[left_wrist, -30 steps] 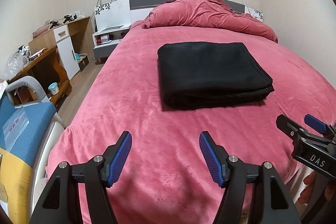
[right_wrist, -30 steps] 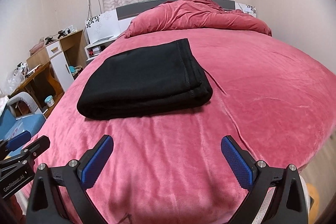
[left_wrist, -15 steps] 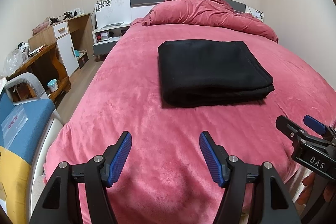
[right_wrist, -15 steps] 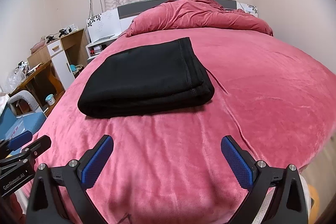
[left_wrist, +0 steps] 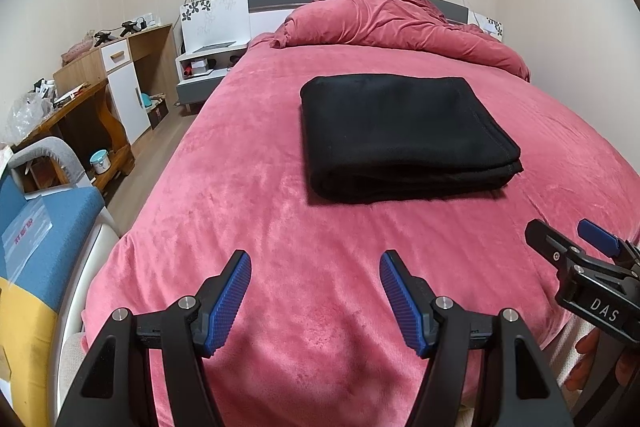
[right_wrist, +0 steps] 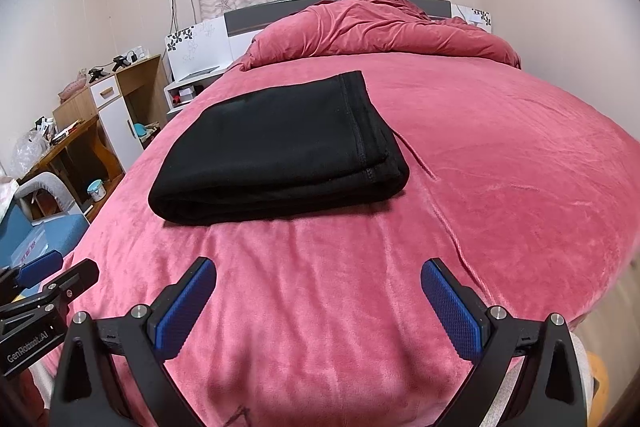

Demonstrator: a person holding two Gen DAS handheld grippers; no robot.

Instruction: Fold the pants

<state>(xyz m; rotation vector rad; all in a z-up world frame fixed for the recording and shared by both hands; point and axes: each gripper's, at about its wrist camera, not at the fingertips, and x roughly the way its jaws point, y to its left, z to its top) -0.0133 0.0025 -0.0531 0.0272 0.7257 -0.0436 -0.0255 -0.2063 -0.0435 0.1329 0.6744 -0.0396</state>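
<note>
Black pants (left_wrist: pixel 404 135) lie folded into a thick flat rectangle in the middle of a bed with a pink plush cover (left_wrist: pixel 248 211). In the right wrist view the same pants (right_wrist: pixel 280 155) show a stitched hem along their right edge. My left gripper (left_wrist: pixel 315 269) hovers over the bed's near end, open, with nothing between its blue pads. My right gripper (right_wrist: pixel 319 277) is open too and holds nothing. Both sit well short of the pants. The right gripper also shows at the right edge of the left wrist view (left_wrist: pixel 576 243).
A bunched pink duvet (left_wrist: pixel 400 27) lies at the headboard. Left of the bed stand a white nightstand (left_wrist: pixel 208 67), a wooden desk with clutter (left_wrist: pixel 80 99) and a blue and yellow seat (left_wrist: pixel 36 239). A wall runs along the bed's right side.
The view has tilted up slightly, so the pants sit a little higher in the frames. Both grippers stay open and the pants have not moved.
</note>
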